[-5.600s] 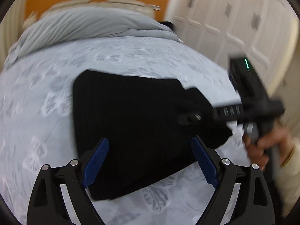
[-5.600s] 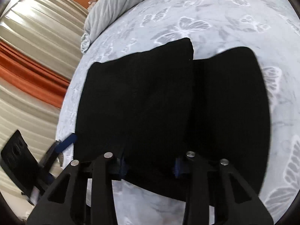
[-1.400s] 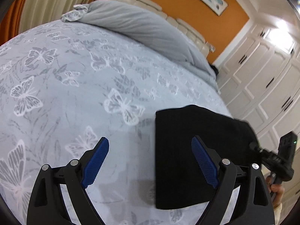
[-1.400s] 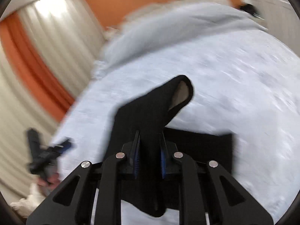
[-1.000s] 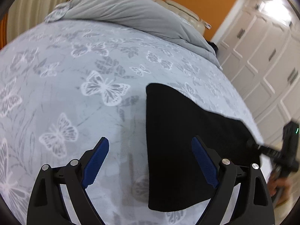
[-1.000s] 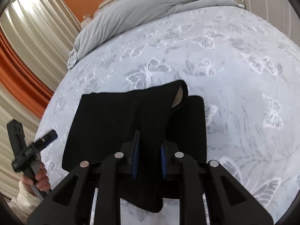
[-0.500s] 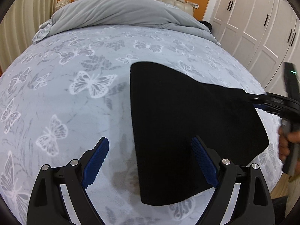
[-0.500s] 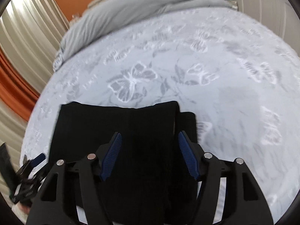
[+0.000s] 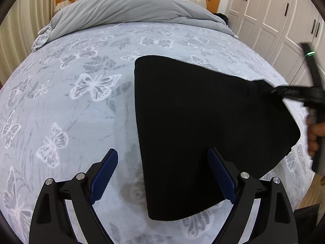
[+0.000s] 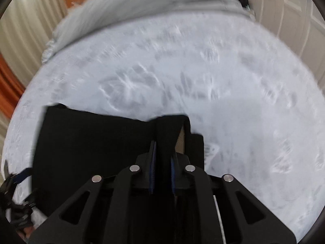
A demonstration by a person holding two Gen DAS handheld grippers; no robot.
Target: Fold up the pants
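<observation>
One pair of pants (image 9: 203,122), two tools: right tool (image 10: 162,162) clamping it.

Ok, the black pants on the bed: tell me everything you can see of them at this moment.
The black pants are plain dark cloth that looks soft and matte, folded into a compact wedge-like stack lying flat on the butterfly-print bedspread. The right gripper has just been closing and pinches a raised fold at their right edge, a pale lining showing beside it. The left gripper hangs open above the near left corner, not pressing on them.
</observation>
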